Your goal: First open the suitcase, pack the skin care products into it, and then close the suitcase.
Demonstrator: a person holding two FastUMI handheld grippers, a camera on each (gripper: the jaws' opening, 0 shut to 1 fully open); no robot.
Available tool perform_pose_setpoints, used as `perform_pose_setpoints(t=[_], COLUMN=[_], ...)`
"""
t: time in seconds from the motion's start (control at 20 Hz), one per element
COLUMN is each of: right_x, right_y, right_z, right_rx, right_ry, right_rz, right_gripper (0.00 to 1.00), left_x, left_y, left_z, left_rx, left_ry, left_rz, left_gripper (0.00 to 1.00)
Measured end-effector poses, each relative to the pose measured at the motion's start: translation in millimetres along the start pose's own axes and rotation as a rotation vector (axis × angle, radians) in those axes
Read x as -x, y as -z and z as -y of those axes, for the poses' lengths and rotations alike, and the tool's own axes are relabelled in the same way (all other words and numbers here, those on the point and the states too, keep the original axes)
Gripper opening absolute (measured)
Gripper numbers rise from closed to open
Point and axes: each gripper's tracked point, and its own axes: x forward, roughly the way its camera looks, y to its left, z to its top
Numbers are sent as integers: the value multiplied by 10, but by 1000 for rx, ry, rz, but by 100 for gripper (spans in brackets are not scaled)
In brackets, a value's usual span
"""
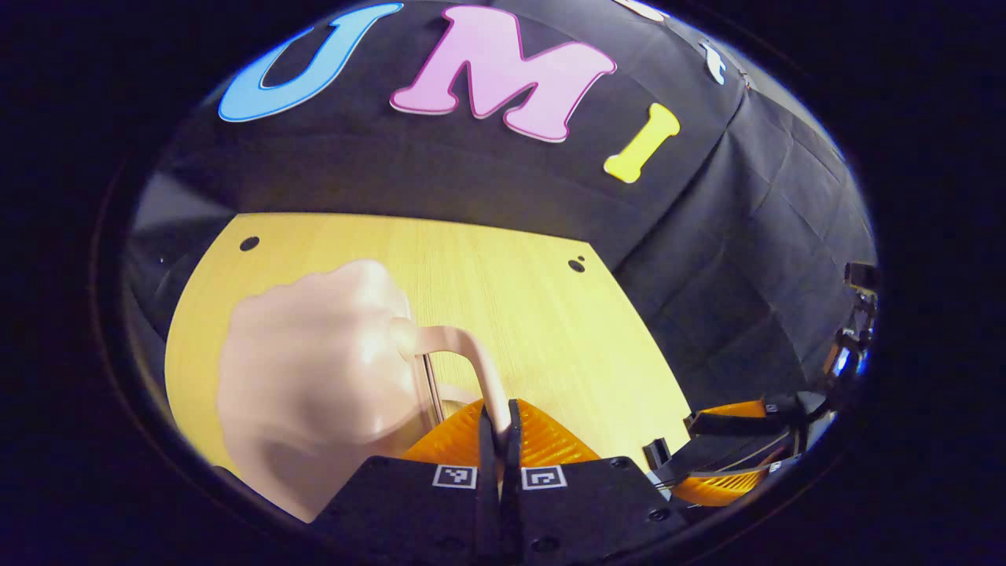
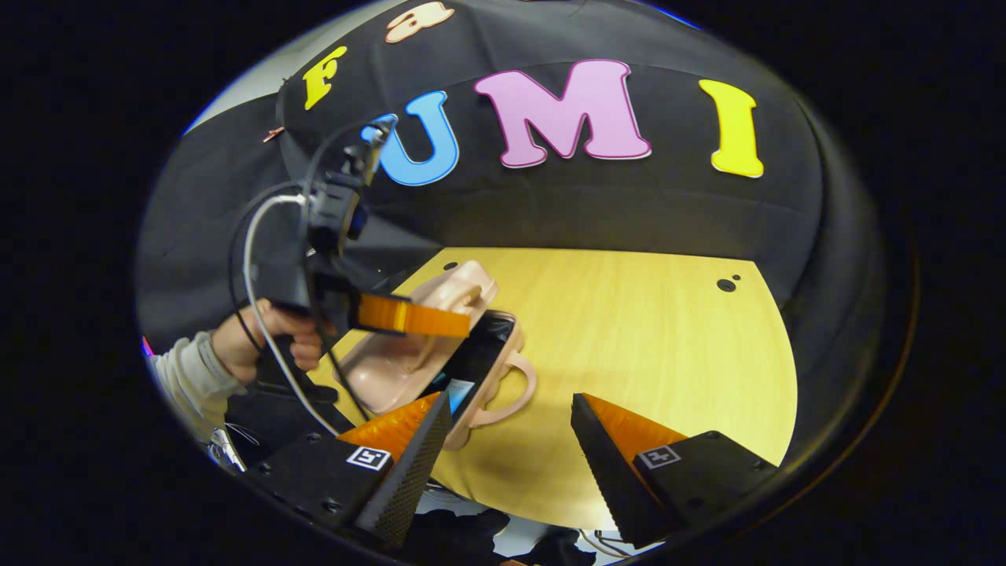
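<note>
Left claw is pinched narrow on the suitcase lid handle — both fingers pressed together around the thin pink loop, no gap visible between them. The suitcase sits close in the left gripper view, its rounded pink shell taking up the lower left, on the wooden tabletop.

From the right gripper view: suitcase is on the left part of the tabletop, lid tilted up and partly open, dark lining showing inside. Something small and blue lies inside; can't tell what it is. A second handle sticks out from the lower half, toward me. My left claw is at the lid edge, my hand and a pale sleeve behind it, cables looping off the unit.

Right claw is spread wide, holding nothing — it hovers above the tabletop, just beside the suitcase on its near side, not touching it. In the left gripper view it shows at the far right edge.
</note>
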Motion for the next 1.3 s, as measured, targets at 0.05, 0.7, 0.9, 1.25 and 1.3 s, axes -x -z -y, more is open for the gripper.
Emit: perform_pose_setpoints(t=[0.05, 0.7, 0.9, 1.25, 1.3], right_x=[28, 29, 159, 877, 952], right_y=[31, -143, -771, -2199, -2291], right_z=[84, 400, 401, 366, 359], right_rx=[-10, -9, 70, 222, 238], right_ry=[14, 85, 131, 266, 280], right_rz=[-6, 57, 215, 623, 658], right_gripper=[97, 97, 98, 97, 97], left_x=[-75, 112, 804, 2192, 2356], left_y=[45, -82, -677, -1681, -1754], left_z=[5, 193, 489, 909, 966], left_rx=[1, -44, -145, -260, -267], left_ry=[-18, -125, -134, -241, -252], left_rz=[-30, 111, 333, 738, 781], left_gripper=[6, 73, 89, 96, 96])
